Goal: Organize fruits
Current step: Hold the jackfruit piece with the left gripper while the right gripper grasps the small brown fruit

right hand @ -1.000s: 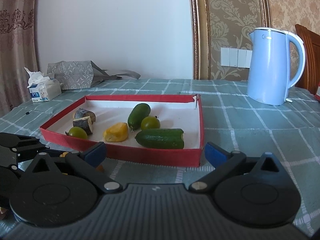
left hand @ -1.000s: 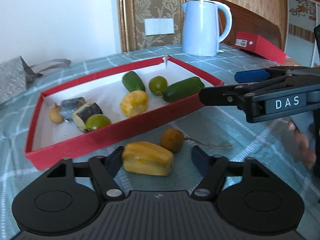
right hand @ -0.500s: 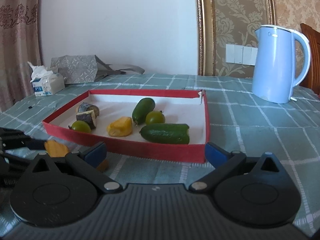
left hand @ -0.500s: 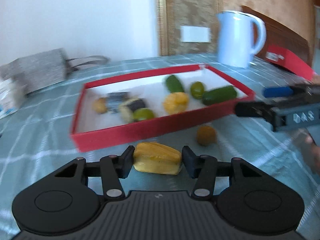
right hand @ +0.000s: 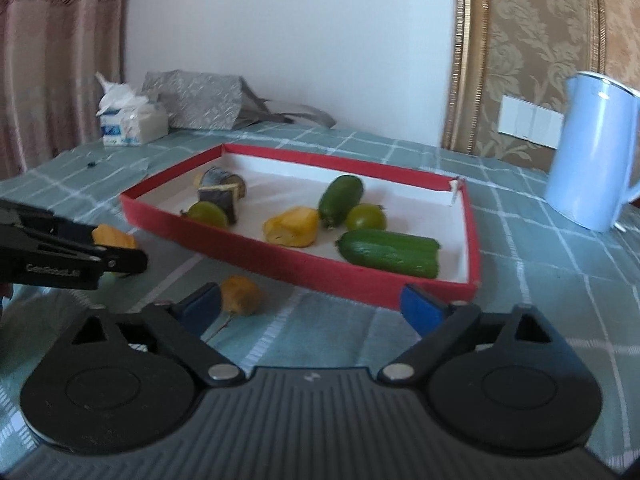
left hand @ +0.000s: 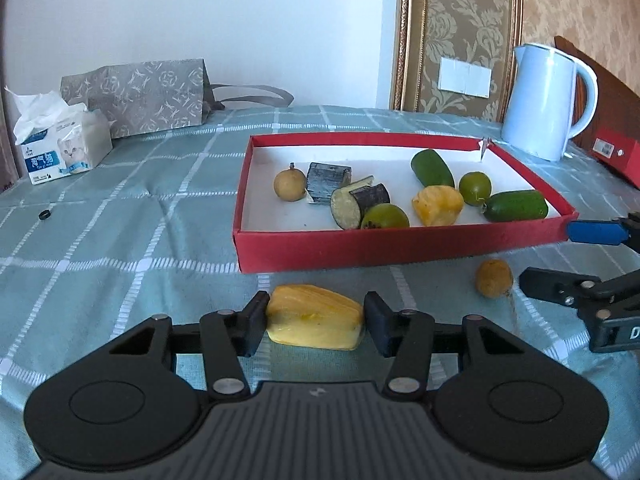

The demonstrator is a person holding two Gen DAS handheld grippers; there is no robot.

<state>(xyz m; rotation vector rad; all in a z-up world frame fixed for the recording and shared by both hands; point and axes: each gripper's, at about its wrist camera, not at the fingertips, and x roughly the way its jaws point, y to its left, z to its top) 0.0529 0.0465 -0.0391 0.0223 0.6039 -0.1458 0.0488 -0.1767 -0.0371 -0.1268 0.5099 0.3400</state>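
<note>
A red tray (left hand: 400,246) holds several pieces: cucumbers, green limes, eggplant chunks, a yellow piece and a small brown fruit. In front of it on the checked cloth lie a yellow starfruit piece (left hand: 314,317) and a round brown fruit (left hand: 493,278). My left gripper (left hand: 315,326) is shut on the starfruit piece, both pads touching its ends. My right gripper (right hand: 310,306) is open wide, its left finger (right hand: 200,307) beside the brown fruit (right hand: 241,295); it also shows at the right of the left wrist view (left hand: 576,264). The left gripper with the starfruit (right hand: 114,240) shows in the right wrist view.
A light blue kettle (left hand: 548,102) stands behind the tray at the right, with a red box (left hand: 616,156) beside it. A tissue pack (left hand: 60,140) and a grey patterned bag (left hand: 140,96) stand at the back left. A small black ring (left hand: 45,214) lies on the cloth.
My left gripper has closed onto the starfruit piece and swung its view left. My right gripper has moved down and left toward the brown fruit.
</note>
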